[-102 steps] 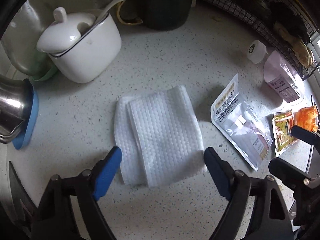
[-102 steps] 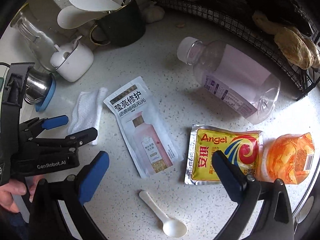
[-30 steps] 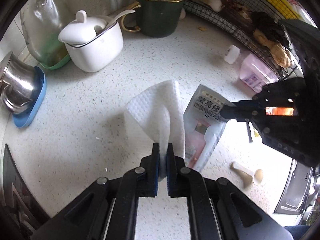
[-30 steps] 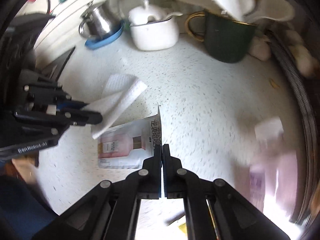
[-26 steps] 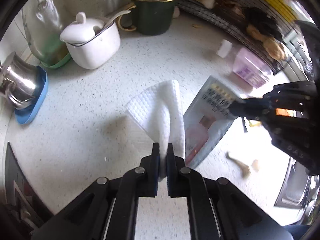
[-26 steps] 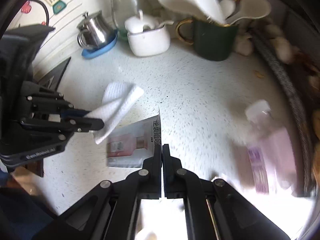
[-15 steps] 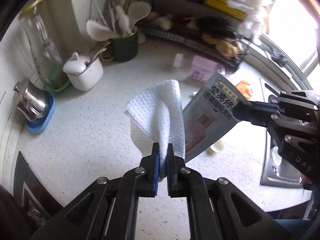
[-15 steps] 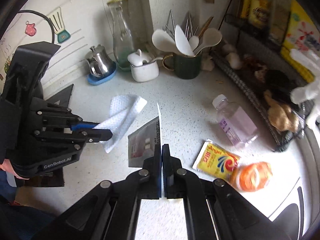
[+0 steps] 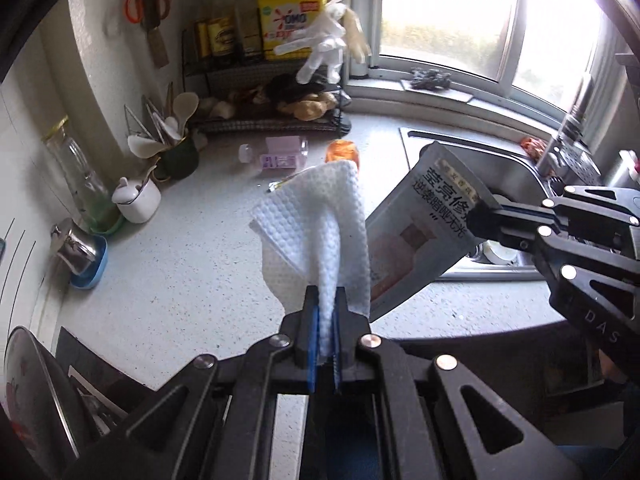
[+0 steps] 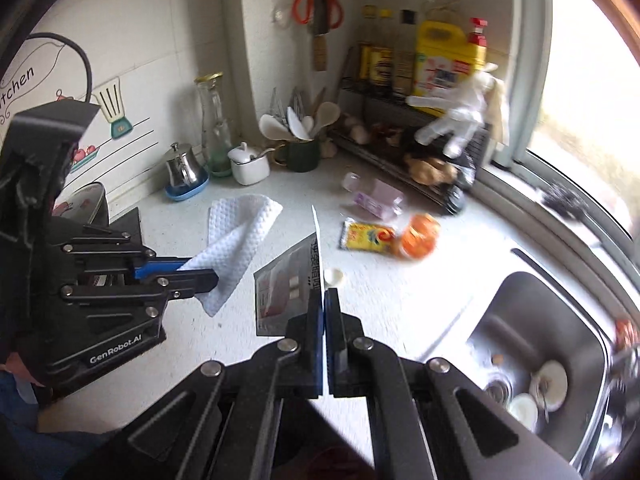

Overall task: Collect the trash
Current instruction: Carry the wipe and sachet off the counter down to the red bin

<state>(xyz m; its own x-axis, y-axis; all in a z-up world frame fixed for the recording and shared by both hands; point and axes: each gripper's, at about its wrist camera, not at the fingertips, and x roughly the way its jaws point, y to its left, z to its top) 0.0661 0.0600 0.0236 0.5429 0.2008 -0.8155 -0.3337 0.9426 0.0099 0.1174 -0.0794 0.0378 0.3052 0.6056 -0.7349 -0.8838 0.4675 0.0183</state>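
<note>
Both tongs had risen well clear of the desk (image 9: 168, 280) since a second earlier, the left tongs (image 9: 327, 312) clenched on the white paper towel (image 9: 316, 224) and the right tongs (image 10: 322, 312) clenched on the silver sachet (image 10: 286, 284), while the yellow packet (image 10: 366, 236) lay below near the sink (image 10: 532, 320).

paper towel (image 9: 316, 224): white, embossed, folded; pinched at its lower end between the left tongs (image 9: 325, 312), rising above them.
sachet (image 9: 424, 224): flat, grey, with a pink bottle picture; clamped edge-on in the right tongs (image 10: 322, 300).
bottle (image 10: 376, 198), yellow packet (image 10: 366, 236), orange wrapper (image 10: 418, 238): lying on the counter, well beyond both tongs.
</note>
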